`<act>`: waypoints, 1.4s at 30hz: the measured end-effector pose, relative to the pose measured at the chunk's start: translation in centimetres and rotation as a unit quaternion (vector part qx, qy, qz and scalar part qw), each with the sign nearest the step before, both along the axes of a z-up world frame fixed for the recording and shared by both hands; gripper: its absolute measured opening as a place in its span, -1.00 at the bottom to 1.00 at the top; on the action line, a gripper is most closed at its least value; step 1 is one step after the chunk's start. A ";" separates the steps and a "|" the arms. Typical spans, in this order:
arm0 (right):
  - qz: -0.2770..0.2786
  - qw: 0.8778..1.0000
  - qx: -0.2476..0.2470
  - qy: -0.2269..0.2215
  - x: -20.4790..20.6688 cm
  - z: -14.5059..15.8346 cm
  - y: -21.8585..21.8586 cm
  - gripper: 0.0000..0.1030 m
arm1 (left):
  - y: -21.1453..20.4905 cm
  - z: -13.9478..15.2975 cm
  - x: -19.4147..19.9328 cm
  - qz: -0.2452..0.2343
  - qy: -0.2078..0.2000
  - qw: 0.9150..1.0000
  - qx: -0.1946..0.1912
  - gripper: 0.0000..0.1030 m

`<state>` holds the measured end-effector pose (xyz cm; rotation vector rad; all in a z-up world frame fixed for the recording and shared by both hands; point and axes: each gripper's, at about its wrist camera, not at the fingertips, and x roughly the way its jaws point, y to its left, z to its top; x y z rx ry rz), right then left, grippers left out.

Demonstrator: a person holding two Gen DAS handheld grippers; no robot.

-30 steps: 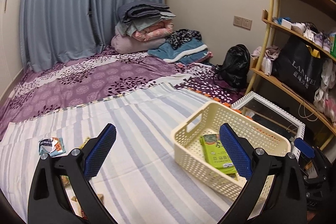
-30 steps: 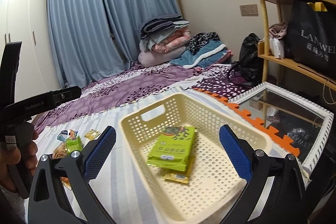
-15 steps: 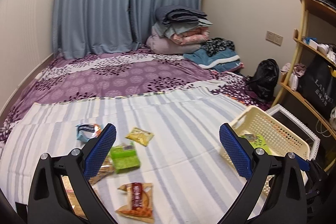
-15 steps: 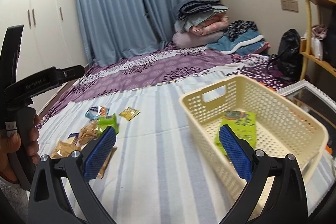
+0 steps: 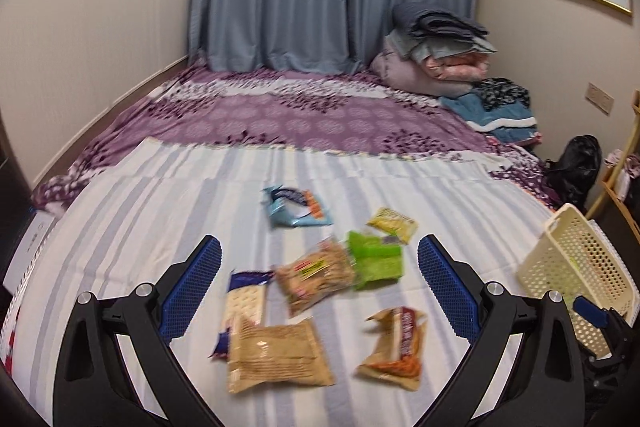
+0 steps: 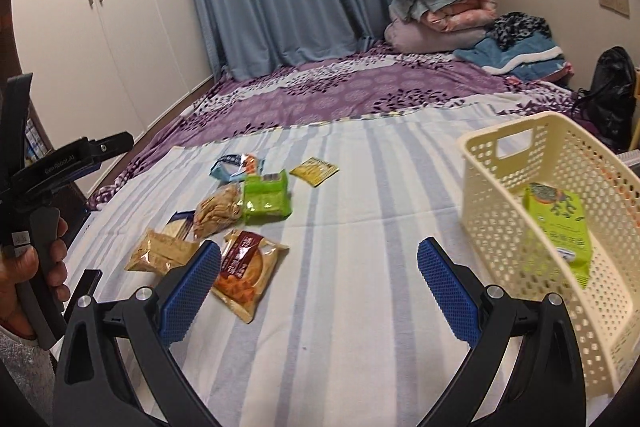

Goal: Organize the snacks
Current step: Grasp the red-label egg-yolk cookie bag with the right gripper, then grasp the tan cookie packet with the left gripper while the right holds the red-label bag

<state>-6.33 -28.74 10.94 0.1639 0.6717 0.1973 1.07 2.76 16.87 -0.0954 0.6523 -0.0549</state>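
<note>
Swung leftward since a second ago, the left hand-held gripper now hangs released over scattered snack packets on the striped bed sheet, the cream basket pushed to 3 o'clock. From the right wrist, the right hand-held gripper, also released, faces packets at 10 o'clock; the basket at 3 o'clock holds a green packet.

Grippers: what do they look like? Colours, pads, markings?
Both alike: left gripper and right gripper have black angular plastic finger arms, silver pivot screws and blue dimpled pads. The left's black handle carries white lettering, too small to read, and sits in a bare hand.
</note>
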 end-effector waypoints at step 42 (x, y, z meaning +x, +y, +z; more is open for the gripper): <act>0.098 0.987 0.007 0.123 9.1 -10.0 10.3 0.14 | 8.0 -7.5 -1.2 0.075 0.088 0.993 -0.010 0.94</act>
